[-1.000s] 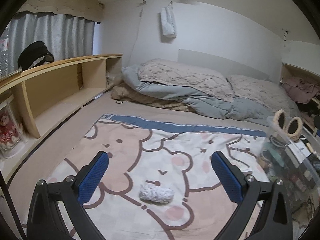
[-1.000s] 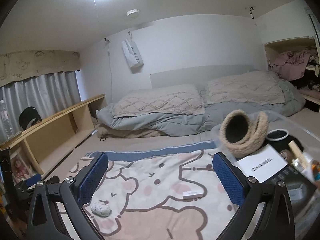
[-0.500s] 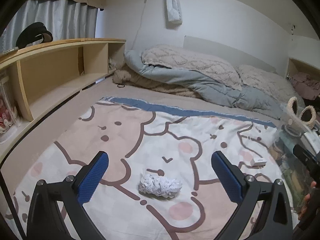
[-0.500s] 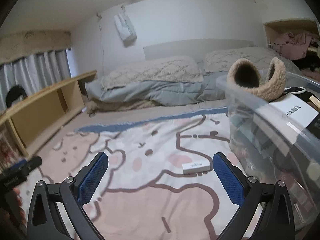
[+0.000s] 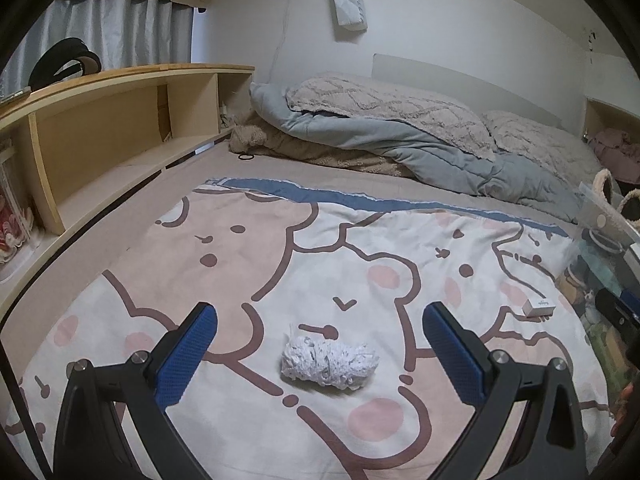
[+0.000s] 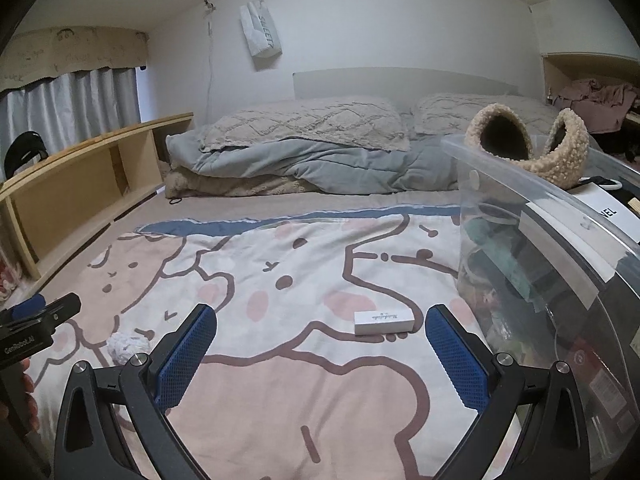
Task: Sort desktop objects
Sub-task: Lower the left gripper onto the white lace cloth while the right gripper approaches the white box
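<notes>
Left wrist view: left gripper (image 5: 320, 350), jaws wide apart, crumpled white wad (image 5: 329, 365) lying between them on the bear blanket (image 5: 248, 264).
Wad handling: likely light, soft, crushable; grip across its short middle.
Right gripper (image 6: 320, 350): jaws apart, empty, facing the small white box (image 6: 383, 322).
Box handling: seemingly stiff, light; pinch the long sides.
Clear bin (image 6: 552, 264): just beside the box; holds fuzzy slippers (image 6: 532, 142), a white card, mixed clutter.

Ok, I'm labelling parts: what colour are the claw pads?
Blue, textured pads on black arms of the left claw; clearest in the left wrist view.
</notes>
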A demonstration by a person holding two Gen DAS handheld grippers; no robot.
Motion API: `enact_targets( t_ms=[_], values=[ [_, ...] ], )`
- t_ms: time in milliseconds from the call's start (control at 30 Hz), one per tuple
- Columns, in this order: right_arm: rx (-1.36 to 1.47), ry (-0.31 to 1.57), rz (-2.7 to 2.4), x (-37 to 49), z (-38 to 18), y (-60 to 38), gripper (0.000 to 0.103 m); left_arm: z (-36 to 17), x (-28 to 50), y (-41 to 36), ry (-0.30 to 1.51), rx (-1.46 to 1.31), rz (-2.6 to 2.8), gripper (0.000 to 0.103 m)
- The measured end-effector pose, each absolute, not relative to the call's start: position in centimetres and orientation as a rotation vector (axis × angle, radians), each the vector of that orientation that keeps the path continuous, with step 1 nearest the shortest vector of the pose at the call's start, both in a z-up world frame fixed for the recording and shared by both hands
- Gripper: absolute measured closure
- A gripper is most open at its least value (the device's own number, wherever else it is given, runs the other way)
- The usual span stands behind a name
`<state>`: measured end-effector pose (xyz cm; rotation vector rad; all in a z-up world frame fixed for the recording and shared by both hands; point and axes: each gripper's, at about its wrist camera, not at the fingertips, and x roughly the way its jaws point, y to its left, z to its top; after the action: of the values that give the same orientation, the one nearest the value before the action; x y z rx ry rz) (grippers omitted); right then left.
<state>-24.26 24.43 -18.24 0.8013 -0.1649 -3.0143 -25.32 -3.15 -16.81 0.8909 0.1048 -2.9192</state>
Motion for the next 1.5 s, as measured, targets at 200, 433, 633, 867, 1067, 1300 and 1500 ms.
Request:
enact_targets(
  t_ms=[200,433,633,867,1067,1300,1500],
  values=[
    [0.851,-0.137,-3.008,-24.8,-19.0,24.4,0.000,-18.0,-26.2,-3.2,0.119,0.950,-2.914,0.000],
    [0.898,-0.131,-2.999,-25.2,-19.6,24.7,0.000,-20.4,-27.4,-2.6,0.081,1.057,-2.889,0.000],
    [0.966,-0.144,-3.002,-25.6,-20.4,25.6,0.000,-22.5,-29.0,-0.8,-0.054,1.146,-2.889,0.000],
    [1.029,-0.181,-3.030,-26.1,-20.8,27.0,0.000,-24.8,-30.1,-0.9,-0.076,1.248,-2.832,0.000],
    [1.090,-0.164,-3.014,-26.6,-22.1,27.3,0.000,-26.4,-31.1,-2.2,0.013,1.326,-2.755,0.000],
    [1.141,-0.081,-2.967,-27.5,-23.7,26.3,0.000,-28.0,-31.7,-2.8,0.062,1.380,-2.691,0.000],
    [1.243,0.056,-2.965,-29.5,-24.4,26.2,0.000,-28.6,-31.9,-2.8,0.060,1.393,-2.681,0.000]
  ],
)
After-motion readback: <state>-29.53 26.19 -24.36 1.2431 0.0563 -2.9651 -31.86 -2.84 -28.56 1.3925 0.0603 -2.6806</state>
